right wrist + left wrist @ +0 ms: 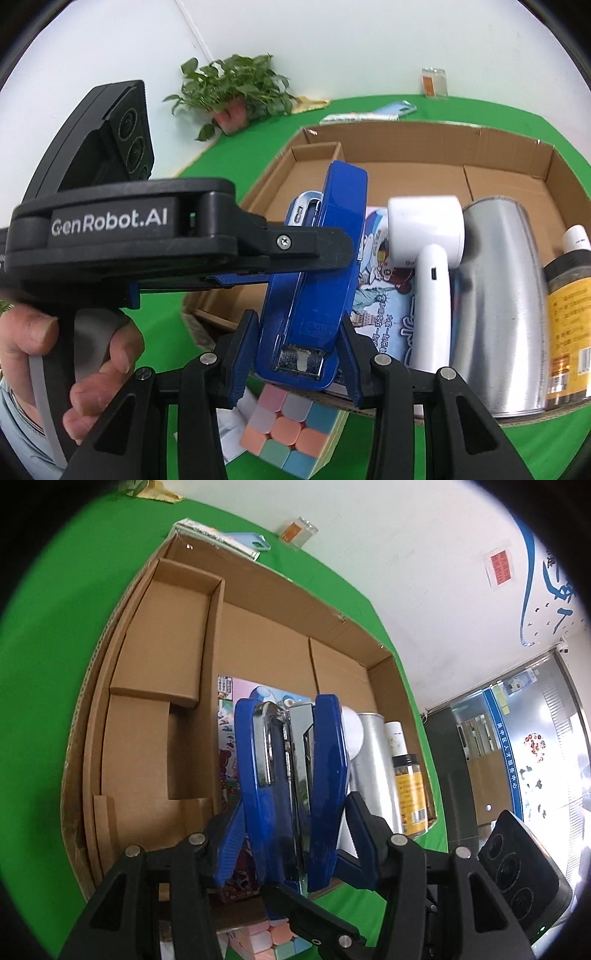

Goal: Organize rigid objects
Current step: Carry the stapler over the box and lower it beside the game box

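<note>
A green table (pixel 369 107) carries the cardboard box (pixel 424 129), a pastel cube (pixel 284 432) and a potted plant (pixel 232 92).

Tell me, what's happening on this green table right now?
A person is holding a blue stapler with both grippers at once, the left gripper and the right gripper each clamped on it. It hangs over a cardboard box that already contains a picture book, a white gadget, a metal can and a jar.

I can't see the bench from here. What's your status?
Left gripper and right gripper both shut on blue stapler, above cardboard box. Lint shaver, silver can close alongside.
</note>
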### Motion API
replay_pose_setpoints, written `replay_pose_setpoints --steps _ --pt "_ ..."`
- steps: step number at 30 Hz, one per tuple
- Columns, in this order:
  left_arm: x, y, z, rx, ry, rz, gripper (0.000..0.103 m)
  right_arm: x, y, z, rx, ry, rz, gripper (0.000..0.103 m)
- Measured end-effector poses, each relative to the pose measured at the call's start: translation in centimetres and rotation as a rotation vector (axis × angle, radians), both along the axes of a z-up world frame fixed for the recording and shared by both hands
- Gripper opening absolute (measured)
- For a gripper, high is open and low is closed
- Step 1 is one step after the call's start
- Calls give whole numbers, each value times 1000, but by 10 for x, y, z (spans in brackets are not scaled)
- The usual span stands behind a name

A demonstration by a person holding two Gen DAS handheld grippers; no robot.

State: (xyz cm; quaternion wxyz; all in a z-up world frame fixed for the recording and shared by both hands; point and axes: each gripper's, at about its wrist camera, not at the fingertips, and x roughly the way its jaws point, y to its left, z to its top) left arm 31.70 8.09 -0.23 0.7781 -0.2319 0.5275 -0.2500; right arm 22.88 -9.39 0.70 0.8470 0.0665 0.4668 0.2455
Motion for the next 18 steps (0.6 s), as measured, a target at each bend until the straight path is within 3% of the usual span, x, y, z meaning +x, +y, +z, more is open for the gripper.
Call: replay_pose_setpoints --steps 5,8,10,14,18 --pt "5 -10 -7 67 24 -32 53 2 6 -16 -51 14 -40 40" --pt "3 -10 -6 64 3 -33 55 2 7 -24 -61 18 -76 43" --pt "1 -6 2 80 -39 -14 55 4 7 -27 -60 28 -77 43" --pt "-13 8 23 104 -126 32 55 -10 9 -17 -27 -14 -22 64" --pt "-50 17 55 233 -316 113 55 -30 -3 -4 -62 -106 -47 66"
